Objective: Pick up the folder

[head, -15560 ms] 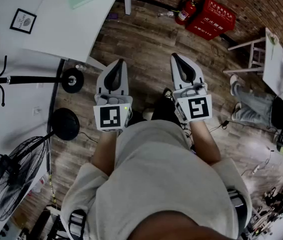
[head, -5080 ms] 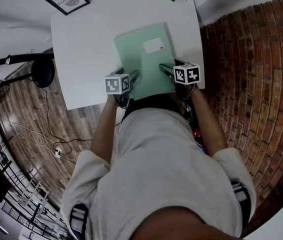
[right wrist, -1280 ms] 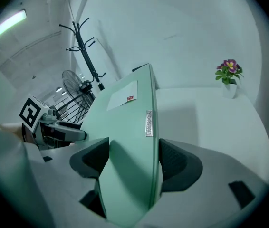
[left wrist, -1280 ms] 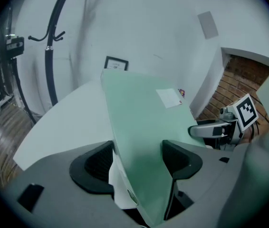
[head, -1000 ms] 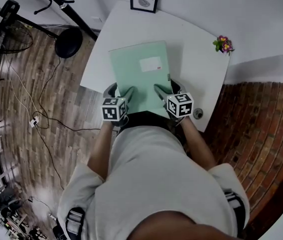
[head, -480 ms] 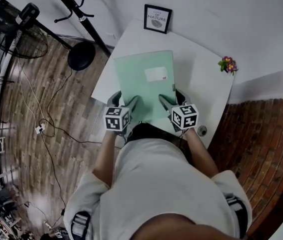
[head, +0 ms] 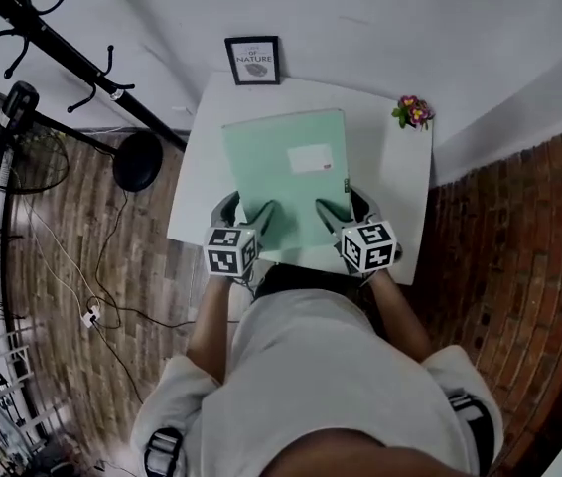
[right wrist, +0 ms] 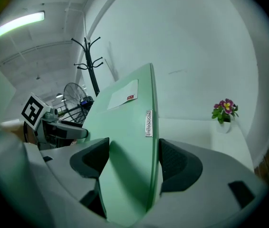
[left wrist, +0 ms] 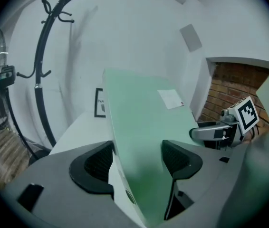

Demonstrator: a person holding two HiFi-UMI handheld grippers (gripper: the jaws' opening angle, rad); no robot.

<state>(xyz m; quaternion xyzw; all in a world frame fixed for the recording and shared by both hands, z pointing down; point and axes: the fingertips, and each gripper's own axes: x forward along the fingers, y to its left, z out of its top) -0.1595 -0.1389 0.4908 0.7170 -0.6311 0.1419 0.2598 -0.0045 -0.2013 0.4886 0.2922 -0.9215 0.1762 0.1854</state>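
Note:
A pale green folder (head: 286, 167) with a white label is gripped at its near edge by both grippers, above the white table (head: 405, 192). My left gripper (head: 244, 213) is shut on the folder's near left part, and the right gripper (head: 347, 209) on its near right part by the spine. In the left gripper view the folder (left wrist: 144, 122) runs up between the dark pads (left wrist: 179, 158) and tilts away. In the right gripper view its spine (right wrist: 146, 127) sits between the pads (right wrist: 175, 163), with the left gripper (right wrist: 53, 123) beyond.
A framed picture (head: 253, 60) leans on the wall at the table's back. A small flower pot (head: 412, 111) stands at the back right corner. A black coat stand (head: 138, 160) and a fan (head: 8, 137) are left of the table. Brick surface (head: 499, 237) lies to the right.
Both grippers have risen with the folder held between them, so its near edge is off the table. The head view has swung, showing more of the wall.

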